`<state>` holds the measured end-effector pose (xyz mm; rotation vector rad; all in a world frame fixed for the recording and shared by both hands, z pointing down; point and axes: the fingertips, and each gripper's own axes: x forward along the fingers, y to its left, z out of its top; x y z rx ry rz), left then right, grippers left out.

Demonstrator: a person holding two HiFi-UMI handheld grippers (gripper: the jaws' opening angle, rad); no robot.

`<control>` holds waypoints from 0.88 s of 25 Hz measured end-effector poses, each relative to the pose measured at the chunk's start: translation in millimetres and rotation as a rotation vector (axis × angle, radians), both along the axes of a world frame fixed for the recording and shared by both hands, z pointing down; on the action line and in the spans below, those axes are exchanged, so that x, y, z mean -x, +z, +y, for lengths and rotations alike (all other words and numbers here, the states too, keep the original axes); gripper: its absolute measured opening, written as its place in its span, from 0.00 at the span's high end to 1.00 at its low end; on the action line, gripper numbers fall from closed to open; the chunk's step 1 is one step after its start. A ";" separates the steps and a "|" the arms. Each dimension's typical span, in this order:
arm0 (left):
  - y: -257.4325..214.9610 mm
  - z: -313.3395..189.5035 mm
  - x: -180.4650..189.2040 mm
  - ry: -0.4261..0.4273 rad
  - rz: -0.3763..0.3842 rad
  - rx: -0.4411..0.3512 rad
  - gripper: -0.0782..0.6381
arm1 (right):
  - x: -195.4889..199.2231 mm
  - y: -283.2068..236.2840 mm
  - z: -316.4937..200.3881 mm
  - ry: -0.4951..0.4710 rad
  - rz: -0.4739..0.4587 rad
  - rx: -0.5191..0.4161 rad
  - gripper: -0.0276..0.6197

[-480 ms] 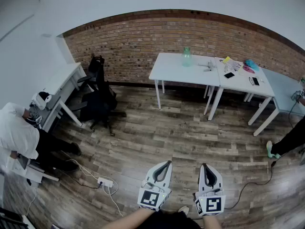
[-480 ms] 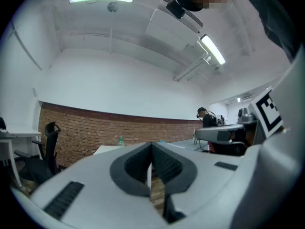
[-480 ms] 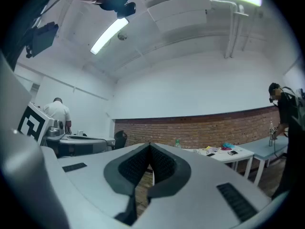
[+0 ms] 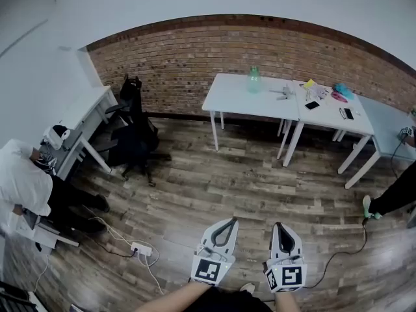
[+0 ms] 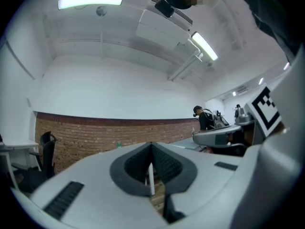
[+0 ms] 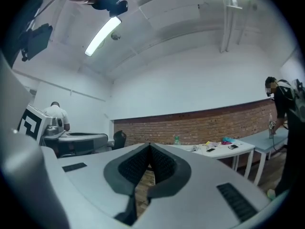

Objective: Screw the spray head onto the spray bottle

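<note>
Very little had changed over the last half second. The left gripper and the right gripper sat at about 6 o'clock in the head view, side by side and level over the wooden floor, in almost the same spots as before. The scene had drifted only slightly in the frame, and the leg of a person at 3 o'clock had shifted a little.

Both grippers were clenched on nothing. Each gripper's own view showed the dark pads pressed together with only floor and room beyond them.

The spray bottle, green and upright, stood on the white table by the brick wall, at about 12 o'clock and well apart from both grippers. A small pale thing further along the table, at 1 o'clock, may have been the spray head, but it was too small to tell.

As a judgement, the task had not really begun. Neither part was in hand, and the whole stretch of floor lay between the grippers and the table. The near-stillness suggested a starting pose, so the next need was to walk up to the table and open the jaws for a first grasp.
</note>
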<state>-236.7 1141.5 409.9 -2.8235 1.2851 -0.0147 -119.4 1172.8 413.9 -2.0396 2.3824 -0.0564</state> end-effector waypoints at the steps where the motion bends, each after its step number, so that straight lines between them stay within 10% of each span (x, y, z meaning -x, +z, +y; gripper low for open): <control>1: 0.8 1.6 -5.5 0.004 0.007 0.002 0.89 | -4.5 1.0 0.8 0.005 0.000 -0.003 0.95; 22: 18.4 -31.8 -80.7 -0.054 0.024 0.063 0.89 | -74.3 0.2 -37.3 -0.063 -0.052 -0.054 0.95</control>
